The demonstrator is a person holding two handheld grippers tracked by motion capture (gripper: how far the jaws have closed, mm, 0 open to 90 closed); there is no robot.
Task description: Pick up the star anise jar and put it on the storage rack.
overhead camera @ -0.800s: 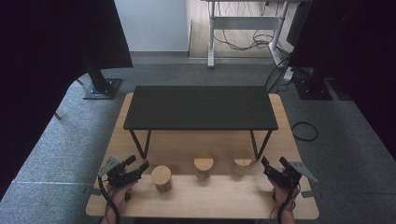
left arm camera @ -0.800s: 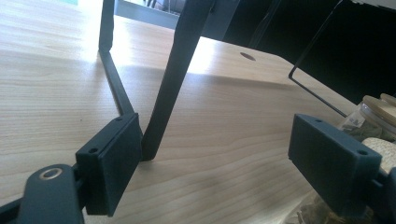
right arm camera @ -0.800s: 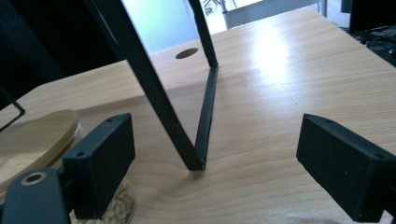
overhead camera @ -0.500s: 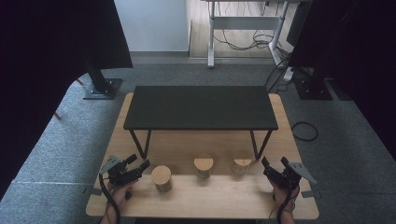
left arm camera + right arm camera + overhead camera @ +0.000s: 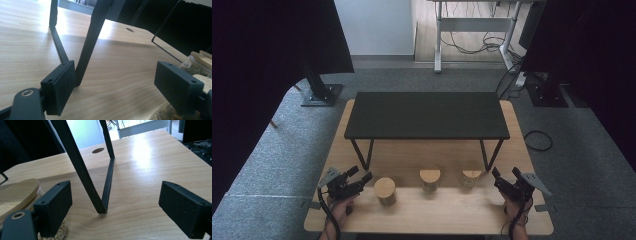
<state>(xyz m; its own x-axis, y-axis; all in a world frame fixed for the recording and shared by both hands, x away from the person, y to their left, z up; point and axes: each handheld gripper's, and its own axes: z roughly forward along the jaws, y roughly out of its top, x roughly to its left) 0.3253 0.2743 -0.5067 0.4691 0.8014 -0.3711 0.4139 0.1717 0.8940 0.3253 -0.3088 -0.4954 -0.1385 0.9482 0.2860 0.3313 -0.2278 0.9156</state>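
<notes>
Three glass jars with wooden lids stand in a row near the table's front: a large one [image 5: 385,189], a middle one [image 5: 430,177] and a right one [image 5: 471,176]. My left gripper [image 5: 360,174] lies just left of the large jar, open and holding nothing. Its own view shows the open jaws [image 5: 117,83] with bare wood between them and a jar [image 5: 200,63] at the right edge. My right gripper [image 5: 506,173] sits right of the right jar, also open. In the right gripper view [image 5: 117,206] a jar [image 5: 17,192] of pale grains stands beside the left pad.
A black raised shelf [image 5: 427,115] on thin metal legs spans the back half of the wooden table [image 5: 432,220]. Its V-shaped legs [image 5: 91,40] [image 5: 106,185] stand just ahead of each gripper. Grey carpet surrounds the table.
</notes>
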